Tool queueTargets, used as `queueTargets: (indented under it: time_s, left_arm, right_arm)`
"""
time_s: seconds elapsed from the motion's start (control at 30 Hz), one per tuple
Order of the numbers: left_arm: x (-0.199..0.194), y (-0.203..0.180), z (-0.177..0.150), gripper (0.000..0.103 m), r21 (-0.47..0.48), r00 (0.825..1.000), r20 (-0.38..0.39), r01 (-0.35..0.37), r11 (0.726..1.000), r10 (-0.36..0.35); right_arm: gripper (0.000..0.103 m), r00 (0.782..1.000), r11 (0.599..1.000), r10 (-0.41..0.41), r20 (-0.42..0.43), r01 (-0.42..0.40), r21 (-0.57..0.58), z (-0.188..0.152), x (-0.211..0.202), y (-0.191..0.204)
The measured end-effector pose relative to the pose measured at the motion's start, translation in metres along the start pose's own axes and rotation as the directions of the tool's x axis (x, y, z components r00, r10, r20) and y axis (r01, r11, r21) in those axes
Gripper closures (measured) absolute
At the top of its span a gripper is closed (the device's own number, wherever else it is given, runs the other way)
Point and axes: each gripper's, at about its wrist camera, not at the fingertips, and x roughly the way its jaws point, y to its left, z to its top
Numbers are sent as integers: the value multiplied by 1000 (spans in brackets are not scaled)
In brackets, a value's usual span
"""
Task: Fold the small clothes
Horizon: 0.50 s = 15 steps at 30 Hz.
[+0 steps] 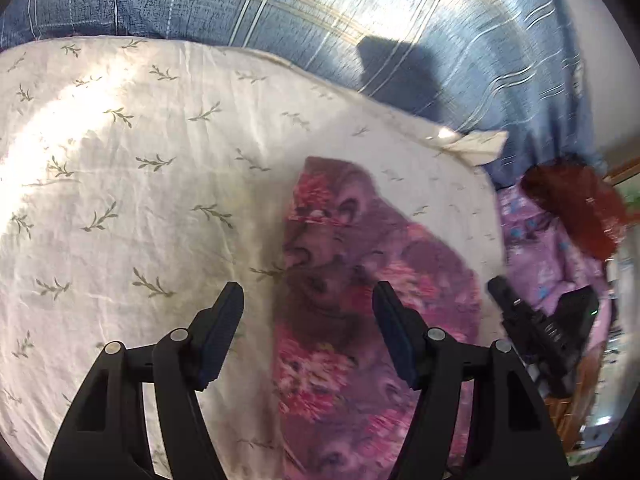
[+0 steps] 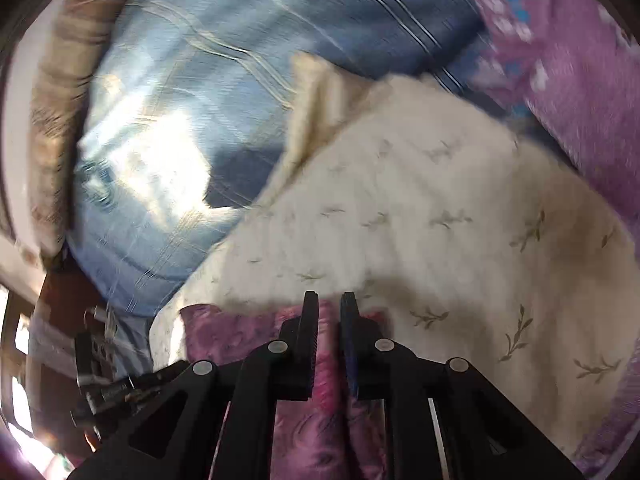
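Purple and pink floral fabric, a small garment (image 1: 340, 280), is spread on the cream leaf-print sheet (image 1: 120, 200) of the bed, its near part running under both tools.

Right tool (image 2: 330, 304): jaws nearly together, a raised ridge of the garment seen between them; whether the pads truly press it cannot be told through the blur. Left tool (image 1: 308, 296): jaws well apart, nothing held, hovering over the garment's left edge.

Risks, as judged: a thin pinch may slip once pulled; the sheet beneath may be gathered along with the fabric; with one edge unheld, the fold may come out skewed.

The garment's full outline and far tip are given only by the left wrist view. The pinch itself, and the blue plaid cover (image 2: 180, 100) beyond a turned-up sheet corner, are shown better by the right.
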Motion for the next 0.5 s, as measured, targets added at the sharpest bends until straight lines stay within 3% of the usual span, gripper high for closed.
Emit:
queueTargets:
  time_s: [0.07, 0.13, 0.17, 0.27, 0.33, 0.4, 0.47, 0.5]
  left_arm:
    - [0, -1, -5, 37, 2, 1000, 4, -17, 1000, 17]
    - [9, 2, -11, 37, 13, 997, -34, -69, 998, 69]
    - [10, 5, -16, 37, 2, 996, -46, -70, 998, 70]
    - [-4, 15, -31, 37, -38, 999, -48, 22, 999, -24]
    - [-11, 22, -42, 37, -55, 994, -58, 85, 995, -88]
    - [-5, 25, -52, 33, -73, 986, -97, 128, 989, -135]
    - [7, 24, -59, 32, -103, 976, -145, 151, 983, -165]
    - [8, 21, -62, 31, -104, 976, -131, 159, 982, -172]
  right_arm:
    - [89, 999, 997, 12, -43, -15, -80, -13, 3, 11]
    - [88, 983, 984, -108, -148, 84, -157, -28, 24, 10]
    - [88, 983, 983, -106, -152, 81, -163, -31, 25, 8]
    - [72, 996, 1000, -2, -92, 0, -21, -28, -4, -11]
    - [41, 995, 998, 51, -81, -49, 29, -30, -17, -25]
    - [39, 993, 997, 63, -102, -59, 41, -40, -20, -38]
    - [40, 986, 990, 135, -101, -131, 48, -54, -19, -47]
    - [41, 978, 984, 177, -106, -172, 54, -59, -18, -47]
